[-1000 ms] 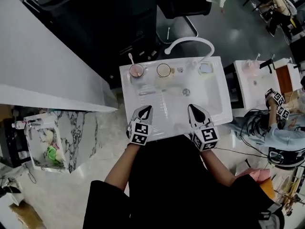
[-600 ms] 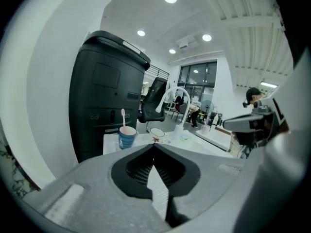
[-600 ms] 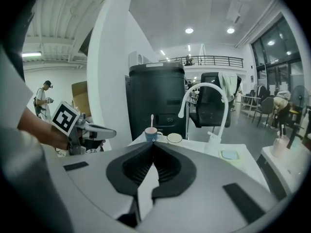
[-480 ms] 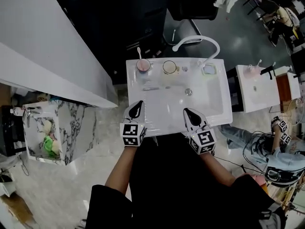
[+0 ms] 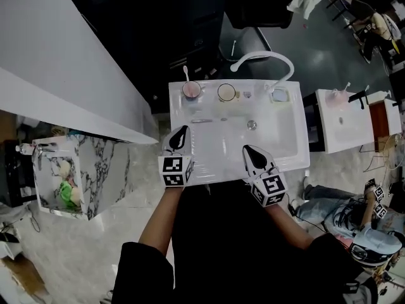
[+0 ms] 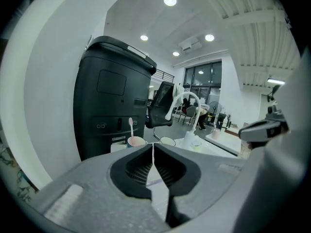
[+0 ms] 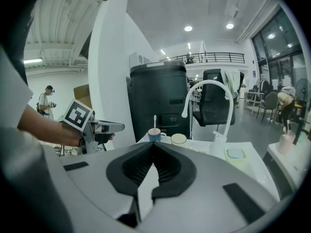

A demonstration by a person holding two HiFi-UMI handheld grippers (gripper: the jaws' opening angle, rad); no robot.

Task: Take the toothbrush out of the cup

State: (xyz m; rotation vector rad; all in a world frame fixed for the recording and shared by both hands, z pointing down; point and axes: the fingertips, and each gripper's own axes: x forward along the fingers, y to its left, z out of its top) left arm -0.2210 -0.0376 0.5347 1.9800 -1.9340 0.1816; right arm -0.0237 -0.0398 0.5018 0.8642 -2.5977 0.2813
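Head view: left gripper and right gripper, both closed and empty, above white sink, dark floor beyond.

The sink before me looked like glossy white ceramic, its curved tap smooth and white. My left gripper and right gripper had matt grey plastic shells and ribbed black pads. The toothbrush looked like smooth pale plastic.

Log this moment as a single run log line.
left gripper: shut, empty | right gripper: shut, empty | toothbrush: standing in cup, untouched | position: both at sink front edge
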